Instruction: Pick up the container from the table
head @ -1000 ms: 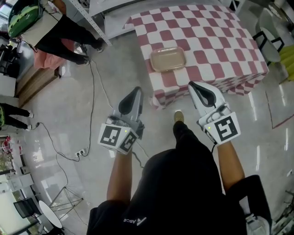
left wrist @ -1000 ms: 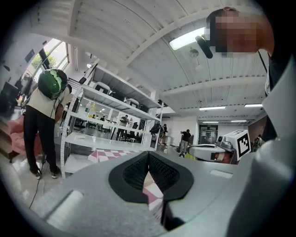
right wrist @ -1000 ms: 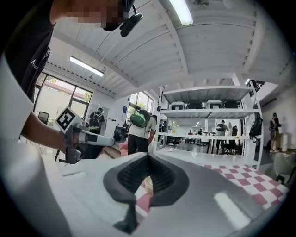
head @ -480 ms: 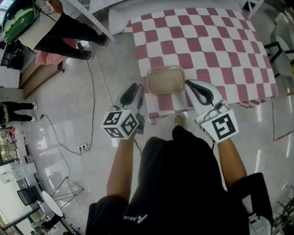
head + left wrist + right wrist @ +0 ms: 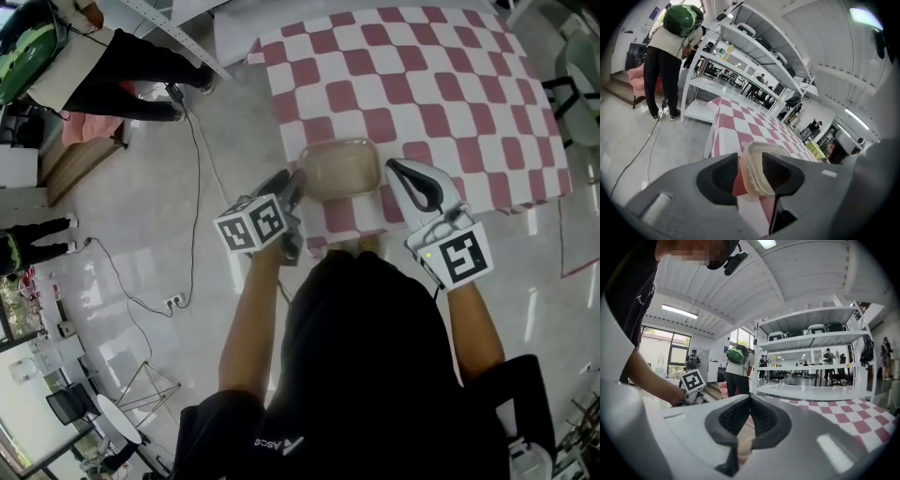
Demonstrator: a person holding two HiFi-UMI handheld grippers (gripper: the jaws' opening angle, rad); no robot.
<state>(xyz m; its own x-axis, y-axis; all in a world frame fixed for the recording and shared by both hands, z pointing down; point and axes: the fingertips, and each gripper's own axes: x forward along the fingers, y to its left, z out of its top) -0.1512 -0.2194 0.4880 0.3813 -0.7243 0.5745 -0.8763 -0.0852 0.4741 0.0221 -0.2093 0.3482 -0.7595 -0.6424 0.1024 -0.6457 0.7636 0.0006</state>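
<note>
A shallow beige plastic container (image 5: 337,169) sits at the near edge of the table (image 5: 422,84), which has a red-and-white checked cloth. My left gripper (image 5: 292,183) is at its left end, tilted down. In the left gripper view the jaws are opening, and the container's rim (image 5: 759,159) stands in the gap of the left gripper (image 5: 750,174) with no pad pressing on it. My right gripper (image 5: 401,171) is shut and empty, just off the container's right end. In the right gripper view the tips of the right gripper (image 5: 750,397) meet, with a beige patch of container (image 5: 742,446) below.
People stand at the far left (image 5: 103,56) beside a white shelf rack (image 5: 740,61). A cable (image 5: 192,187) trails over the shiny floor left of the table. A chair (image 5: 577,75) is past the table's right side. My own body fills the lower middle of the head view.
The table and container have come closer. My left gripper dropped, rolled and reached the container's left end, and its jaws opened around the rim. The right gripper shifted up beside the container's right end.
</note>
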